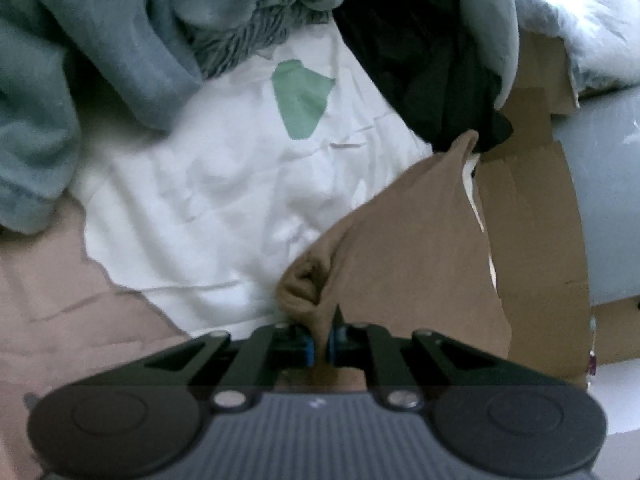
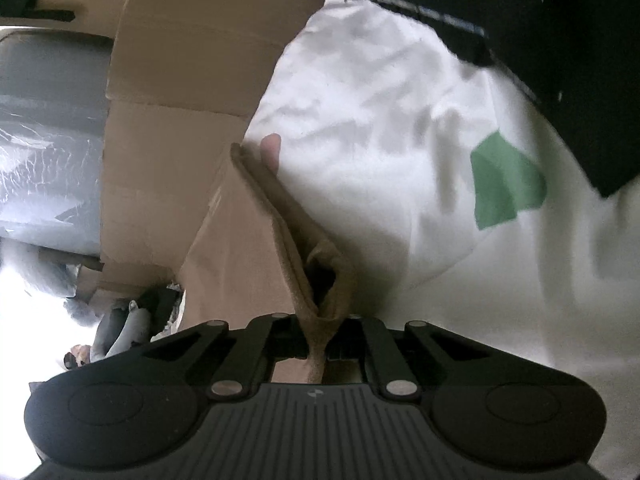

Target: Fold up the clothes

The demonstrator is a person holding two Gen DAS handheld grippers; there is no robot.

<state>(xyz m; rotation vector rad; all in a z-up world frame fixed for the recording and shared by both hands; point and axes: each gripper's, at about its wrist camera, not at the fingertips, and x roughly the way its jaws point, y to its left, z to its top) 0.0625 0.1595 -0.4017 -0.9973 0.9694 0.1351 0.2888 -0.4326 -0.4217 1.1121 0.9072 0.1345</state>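
Pinching a bunched edge of the tan garment [image 1: 404, 236], the left gripper [image 1: 321, 345] is clamped on it in the left wrist view; the cloth lies right of a white shirt [image 1: 208, 184] with a green patch [image 1: 301, 98], against cardboard [image 1: 532, 216]. In the right wrist view, the right gripper [image 2: 316, 347] grips a fold of the tan garment [image 2: 288, 236], with the white shirt [image 2: 380, 128] to its right.

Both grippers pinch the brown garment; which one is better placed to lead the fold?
Probably left: the left gripper holds the brown garment beside its flat panel; the right gripper holds a bunched edge.
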